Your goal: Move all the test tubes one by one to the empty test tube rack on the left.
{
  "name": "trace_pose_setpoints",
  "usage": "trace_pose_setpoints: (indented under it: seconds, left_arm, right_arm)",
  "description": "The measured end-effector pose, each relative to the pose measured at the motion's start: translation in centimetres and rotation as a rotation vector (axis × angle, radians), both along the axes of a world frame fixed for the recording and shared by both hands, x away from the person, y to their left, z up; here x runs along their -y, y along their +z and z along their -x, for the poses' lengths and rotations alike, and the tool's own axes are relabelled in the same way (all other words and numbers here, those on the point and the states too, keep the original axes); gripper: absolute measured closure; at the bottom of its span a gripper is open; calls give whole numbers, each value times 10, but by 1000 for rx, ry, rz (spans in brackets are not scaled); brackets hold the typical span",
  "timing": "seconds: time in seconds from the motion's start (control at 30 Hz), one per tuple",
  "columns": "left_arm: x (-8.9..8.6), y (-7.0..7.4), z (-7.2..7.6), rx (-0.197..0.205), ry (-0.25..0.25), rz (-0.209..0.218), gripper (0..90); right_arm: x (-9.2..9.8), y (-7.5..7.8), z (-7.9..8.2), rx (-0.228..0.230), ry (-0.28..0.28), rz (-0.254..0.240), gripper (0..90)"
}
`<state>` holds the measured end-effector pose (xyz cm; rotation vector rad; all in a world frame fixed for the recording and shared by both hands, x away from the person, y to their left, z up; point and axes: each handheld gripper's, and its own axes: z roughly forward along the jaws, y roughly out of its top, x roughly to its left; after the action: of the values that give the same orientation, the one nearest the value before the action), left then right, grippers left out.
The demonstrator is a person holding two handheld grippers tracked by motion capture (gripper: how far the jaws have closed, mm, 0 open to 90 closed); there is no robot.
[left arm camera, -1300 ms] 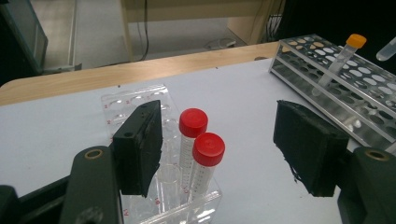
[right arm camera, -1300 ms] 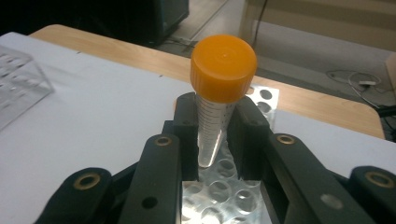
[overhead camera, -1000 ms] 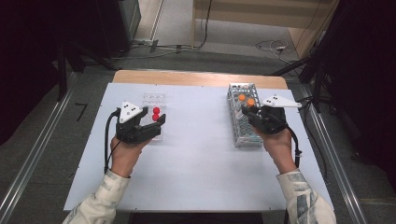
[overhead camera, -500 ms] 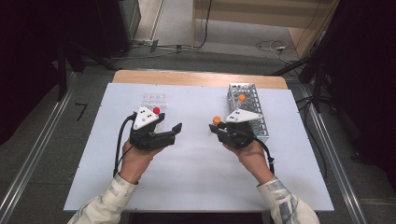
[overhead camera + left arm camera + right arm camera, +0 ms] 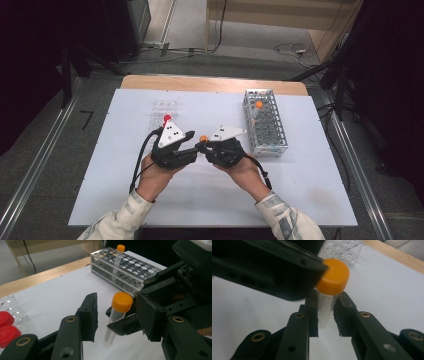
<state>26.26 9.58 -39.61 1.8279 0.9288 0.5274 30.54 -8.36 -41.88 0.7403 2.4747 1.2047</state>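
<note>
A white tabletop [image 5: 115, 190] is seen from above, with a metal rack [image 5: 265, 122] standing toward its far right and a clear plastic rack [image 5: 164, 107] toward its far left. One tube with an orange cap [image 5: 258, 105] is stood upright in the metal rack, and red caps [image 5: 7, 326] are seen beside the clear rack in the left gripper view. Near the middle of the tabletop, the left tool [image 5: 192, 146] and the right tool [image 5: 202, 145] are brought tip to tip. The right tool is clamped on a clear tube [image 5: 325, 312] just below its orange cap [image 5: 333, 276], and the tube is held upright above the tabletop. The left tool's jaws have just been closing; they are set on either side of the same tube [image 5: 112, 322], which stands between them, but a gap is still seen on the left side, so it is not yet gripped by them.
</note>
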Motion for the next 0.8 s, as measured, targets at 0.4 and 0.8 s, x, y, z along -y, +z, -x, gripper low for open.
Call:
trace_pose_setpoints:
  seconds: [0.4, 0.8]
  left_arm:
    - [2, -3, 0, 6, -4, -46, 665]
    - [-13, 4, -1, 8, 13, -31, 699]
  right_arm:
    - [-13, 0, 5, 4, 28, -1, 718]
    - [-8, 3, 7, 2, 46, -28, 535]
